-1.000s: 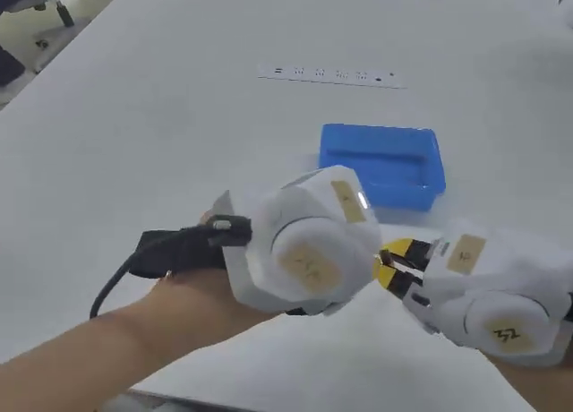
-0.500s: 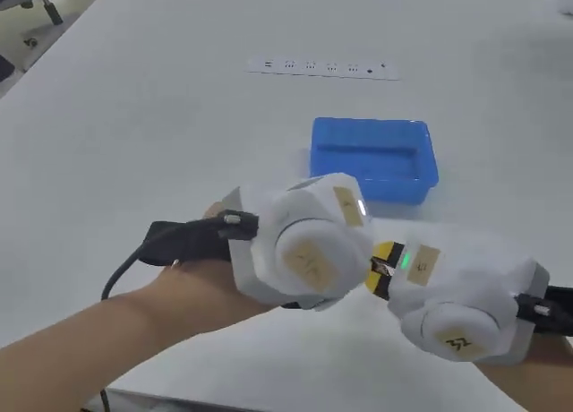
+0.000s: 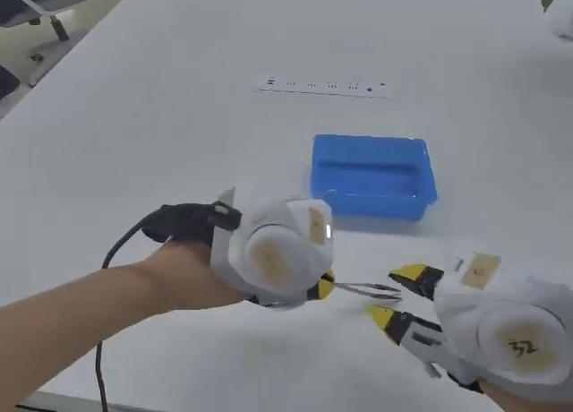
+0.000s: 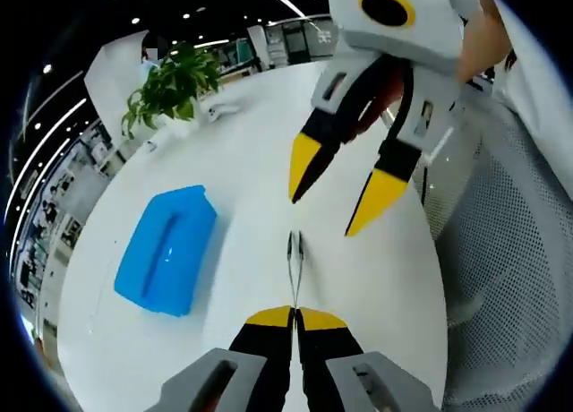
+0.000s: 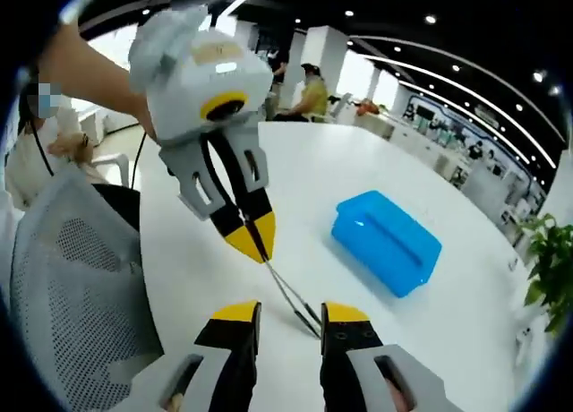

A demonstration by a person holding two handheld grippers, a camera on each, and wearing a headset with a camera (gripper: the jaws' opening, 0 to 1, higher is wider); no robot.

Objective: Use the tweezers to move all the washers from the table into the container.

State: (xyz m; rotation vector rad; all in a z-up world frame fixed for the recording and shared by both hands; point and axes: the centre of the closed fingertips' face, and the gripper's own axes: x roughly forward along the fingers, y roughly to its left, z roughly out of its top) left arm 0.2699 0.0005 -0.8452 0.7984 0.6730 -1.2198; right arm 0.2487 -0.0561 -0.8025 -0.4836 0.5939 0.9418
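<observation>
Number 32 on the round tan disc of the right tool.

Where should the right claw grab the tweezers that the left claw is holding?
I'd grip the free stretch of the tweezers beyond the left claw, which is shut on one end. They stick out roughly level toward the open right claw, so come in end-on from that side and close across the two thin arms.

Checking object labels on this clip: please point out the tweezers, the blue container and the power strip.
tweezers point(image 3: 363, 290), head view, middle of the metal arms.
blue container point(image 3: 369, 202), head view, near outer wall.
power strip point(image 3: 320, 86), head view, middle of its top face.
</observation>
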